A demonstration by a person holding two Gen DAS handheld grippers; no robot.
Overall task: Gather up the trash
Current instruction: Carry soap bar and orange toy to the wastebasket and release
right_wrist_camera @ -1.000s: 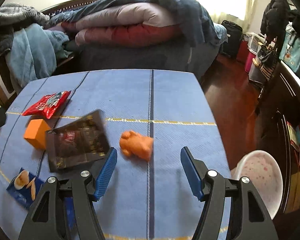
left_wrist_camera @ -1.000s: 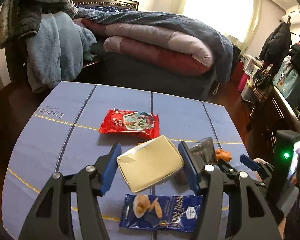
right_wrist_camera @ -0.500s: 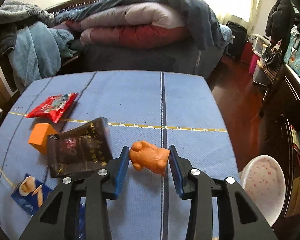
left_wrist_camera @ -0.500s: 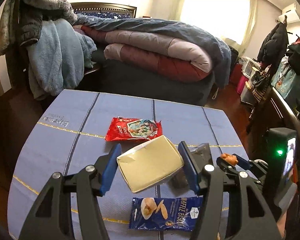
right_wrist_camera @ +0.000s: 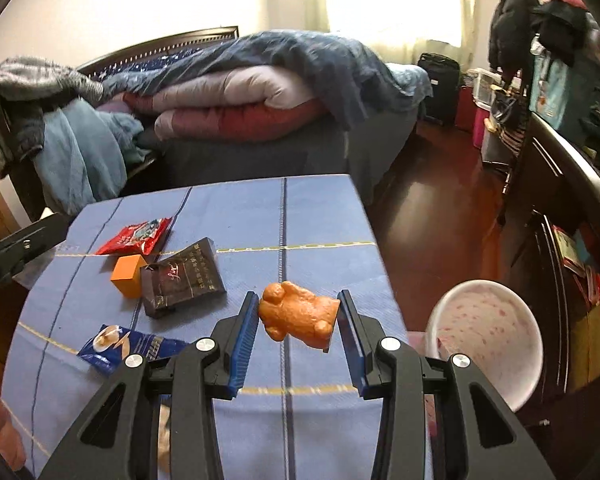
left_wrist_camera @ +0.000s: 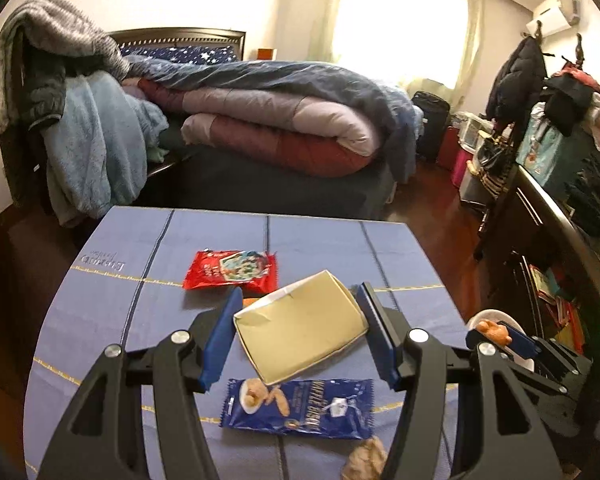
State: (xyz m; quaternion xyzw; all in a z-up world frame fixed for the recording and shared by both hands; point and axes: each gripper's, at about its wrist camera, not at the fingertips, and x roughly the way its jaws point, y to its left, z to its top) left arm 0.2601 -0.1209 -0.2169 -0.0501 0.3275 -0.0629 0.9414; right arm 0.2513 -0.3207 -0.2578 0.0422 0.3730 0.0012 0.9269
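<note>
Your left gripper (left_wrist_camera: 298, 336) clamps the cream box (left_wrist_camera: 300, 326), your right gripper (right_wrist_camera: 298, 326) the orange bear (right_wrist_camera: 296, 314) — both lifted toward the white bin (right_wrist_camera: 488, 336). Nothing is binned; red packet (left_wrist_camera: 232, 270), dark pouch (right_wrist_camera: 182, 276), orange block (right_wrist_camera: 128, 274) and blue wrapper (left_wrist_camera: 296, 408) remain on the table (left_wrist_camera: 112, 320). A second ago the right jaws stood wide around the bear on the cloth — they closed, then rose.

Both grippers (left_wrist_camera: 298, 336) — black frames, blue pads (right_wrist_camera: 244, 338), silver screws.

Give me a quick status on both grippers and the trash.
Left gripper clamps cream box. Right gripper clamps orange bear-shaped piece, clear of the table. White bin lower right, path open. Three wrappers left on table.
</note>
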